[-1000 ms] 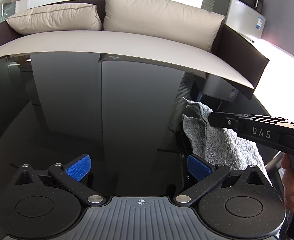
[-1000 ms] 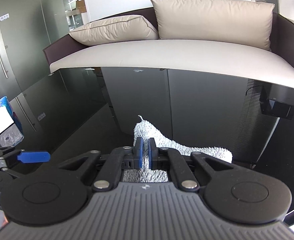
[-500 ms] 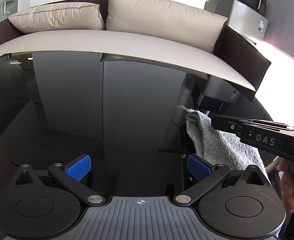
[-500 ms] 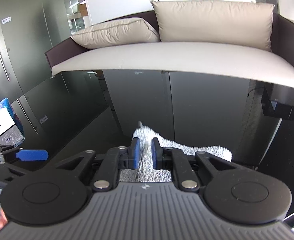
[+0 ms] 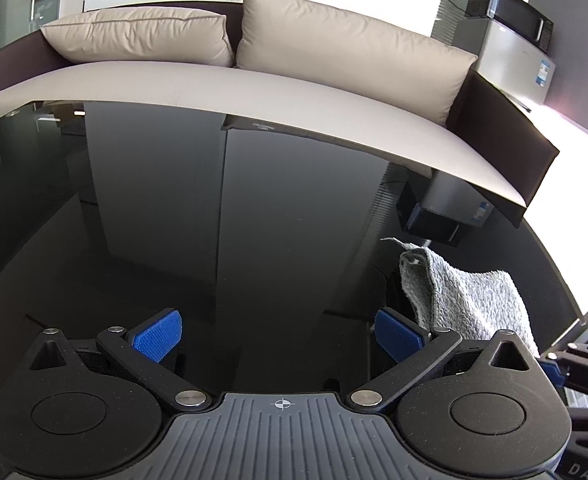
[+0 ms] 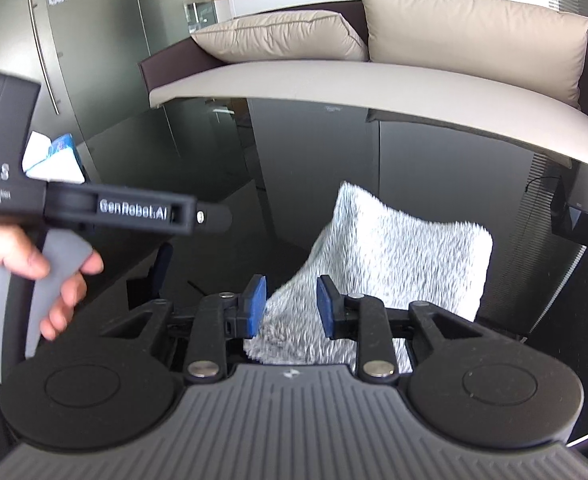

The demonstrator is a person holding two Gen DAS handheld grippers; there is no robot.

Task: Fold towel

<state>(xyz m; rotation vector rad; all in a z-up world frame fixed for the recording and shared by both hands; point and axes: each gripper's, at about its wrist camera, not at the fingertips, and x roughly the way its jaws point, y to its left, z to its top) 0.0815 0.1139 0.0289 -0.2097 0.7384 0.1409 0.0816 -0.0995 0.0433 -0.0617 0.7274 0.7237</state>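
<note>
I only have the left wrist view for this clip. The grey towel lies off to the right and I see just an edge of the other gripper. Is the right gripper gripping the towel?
Observer: No. The right gripper has just been opening; the towel lies between its blue pads, which stand apart from it.
Operator: How does the towel look from that side?
Observer: It lies folded over on the dark glossy table, one corner pointing toward the sofa.
Operator: Anything else on the table that I miss?
Observer: A blue and white packet sits at its far left, behind the left gripper's body, which a hand grips by the grey handle.
</note>
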